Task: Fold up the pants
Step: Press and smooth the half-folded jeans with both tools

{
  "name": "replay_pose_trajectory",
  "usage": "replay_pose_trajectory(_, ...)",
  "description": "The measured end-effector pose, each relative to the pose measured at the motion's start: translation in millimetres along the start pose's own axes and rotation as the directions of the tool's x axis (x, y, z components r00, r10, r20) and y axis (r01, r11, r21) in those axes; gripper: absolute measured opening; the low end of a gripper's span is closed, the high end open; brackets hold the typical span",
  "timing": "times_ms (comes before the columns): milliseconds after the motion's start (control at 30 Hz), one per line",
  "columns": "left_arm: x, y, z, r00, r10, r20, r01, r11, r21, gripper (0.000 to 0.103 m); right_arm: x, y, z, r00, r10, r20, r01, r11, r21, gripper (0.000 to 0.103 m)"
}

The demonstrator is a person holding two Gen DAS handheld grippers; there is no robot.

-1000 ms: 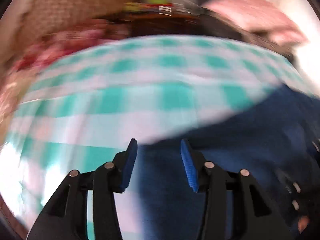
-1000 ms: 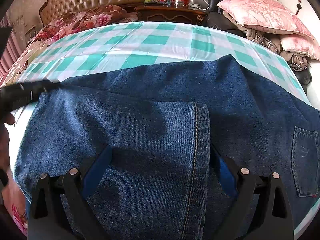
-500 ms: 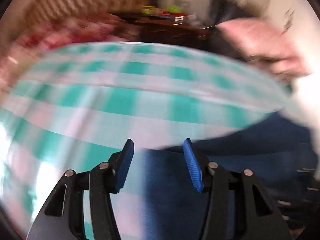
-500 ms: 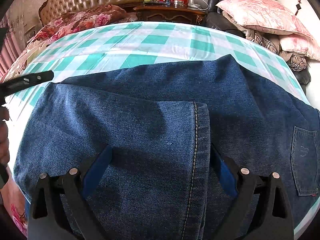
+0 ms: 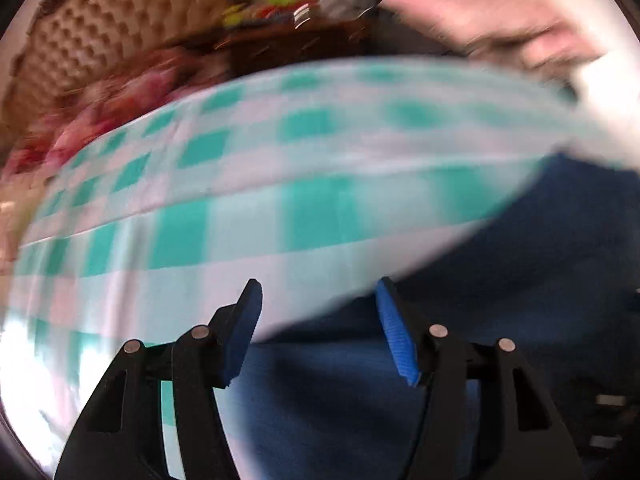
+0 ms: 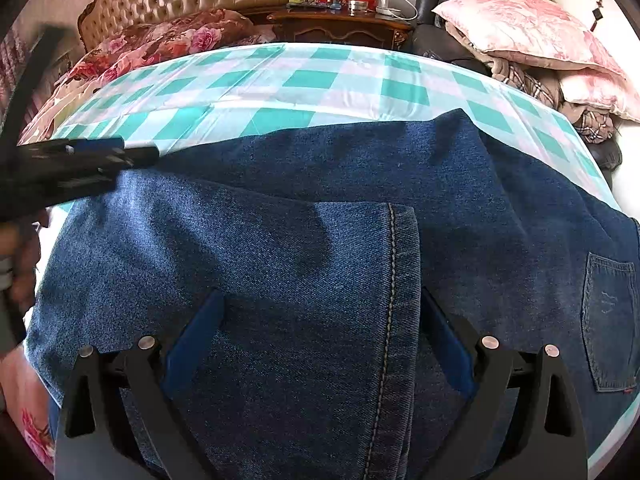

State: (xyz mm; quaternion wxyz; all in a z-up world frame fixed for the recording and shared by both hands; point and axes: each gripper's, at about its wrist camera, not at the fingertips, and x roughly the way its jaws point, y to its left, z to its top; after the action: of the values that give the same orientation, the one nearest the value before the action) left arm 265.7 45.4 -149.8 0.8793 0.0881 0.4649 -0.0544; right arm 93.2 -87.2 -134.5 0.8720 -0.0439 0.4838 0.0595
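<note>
Right gripper sits spread over the jeans on the bed; left gripper spread, empty (view blurred). First fold laid; you next pinch the folded edge.

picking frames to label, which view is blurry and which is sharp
Left wrist view: motion-blurred throughout, checked sheet and jeans smeared, only the left gripper crisp. Right wrist view: sharp, jeans stitching readable, fisheye bends the sheet edge, right gripper in shadow.

One pair of jeans, two pillows
</note>
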Motion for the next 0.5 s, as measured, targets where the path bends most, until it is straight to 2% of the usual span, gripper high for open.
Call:
replay_pose_trajectory(33,1.9,18.8,0.6,0.996,0.092,-0.013,-0.093,0.994,-0.058,0.069,-0.3,0.0,-0.1,1.000,0.000,0.001,0.000,1.000,-0.001,0.092)
replay_pose_trajectory(67,2.6,30.1,0.1,0.980,0.192,-0.045,-0.195,0.976,-0.093,0.065,-0.3,-0.4,-0.4,1.000,0.001,0.002,-0.001,1.000,0.001,0.092)
replay_pose_trajectory(100,-3.7,43.9,-2.7,0.970,0.238,-0.048,-0.242,0.959,-0.149,0.061,-0.5,-0.3,-1.1,1.000,0.002,0.007,-0.002,1.000,0.001,0.092)
replay_pose_trajectory(133,-11.7,47.5,-4.7,0.988,0.155,-0.015,-0.155,0.972,-0.178,0.061,-0.6,0.0,-1.9,1.000,0.000,0.013,0.000,1.000,0.003,0.092)
replay_pose_trajectory(167,-19.5,46.2,-7.4,0.999,0.037,0.020,-0.033,0.982,-0.188,0.061,-0.8,0.2,-2.3,1.000,-0.001,0.015,0.001,1.000,0.005,0.092)
replay_pose_trajectory(200,-27.8,39.2,-11.7,0.991,-0.122,0.061,0.131,0.975,-0.179,0.063,-0.7,0.5,-2.0,1.000,-0.001,0.015,0.001,1.000,0.004,0.092)
replay_pose_trajectory(233,-30.6,33.2,-14.7,0.978,-0.195,0.072,0.204,0.966,-0.158,0.065,-0.6,0.4,-1.5,1.000,0.000,0.012,0.000,1.000,0.001,0.092)
replay_pose_trajectory(267,-30.2,24.8,-19.2,0.978,-0.202,0.056,0.208,0.971,-0.121,0.065,-0.4,0.3,-1.2,1.000,0.001,0.010,-0.001,1.000,0.000,0.092)
replay_pose_trajectory(300,-21.9,15.2,-23.7,0.997,-0.073,0.010,0.073,0.996,-0.046,0.067,-0.1,0.4,-0.9,1.000,0.002,0.008,-0.002,1.000,-0.001,0.092)
replay_pose_trajectory(333,-19.2,16.2,-25.1,1.000,0.025,0.013,-0.025,1.000,-0.018,0.081,0.1,0.3,-0.7,1.000,0.002,0.007,-0.002,1.000,0.000,0.092)
replay_pose_trajectory(367,-20.3,22.6,-25.4,0.994,0.110,0.020,-0.109,0.993,-0.039,0.082,0.1,0.4,-0.7,1.000,0.002,0.007,-0.002,1.000,0.001,0.092)
replay_pose_trajectory(400,-23.1,28.2,-25.2,0.989,0.145,0.004,-0.144,0.987,-0.069,0.082,0.2,0.4,-0.4,1.000,0.001,0.005,-0.001,1.000,0.002,0.092)
replay_pose_trajectory(467,-42.2,38.6,-27.3,0.992,0.124,0.024,-0.119,0.979,-0.164,0.081,-0.2,0.0,0.7,1.000,0.003,0.000,-0.003,1.000,0.005,0.092)
replay_pose_trajectory(500,-53.6,36.1,-30.4,0.991,0.125,0.045,-0.116,0.978,-0.171,0.080,-0.5,-0.7,0.9,1.000,0.007,-0.001,-0.007,1.000,0.008,0.092)
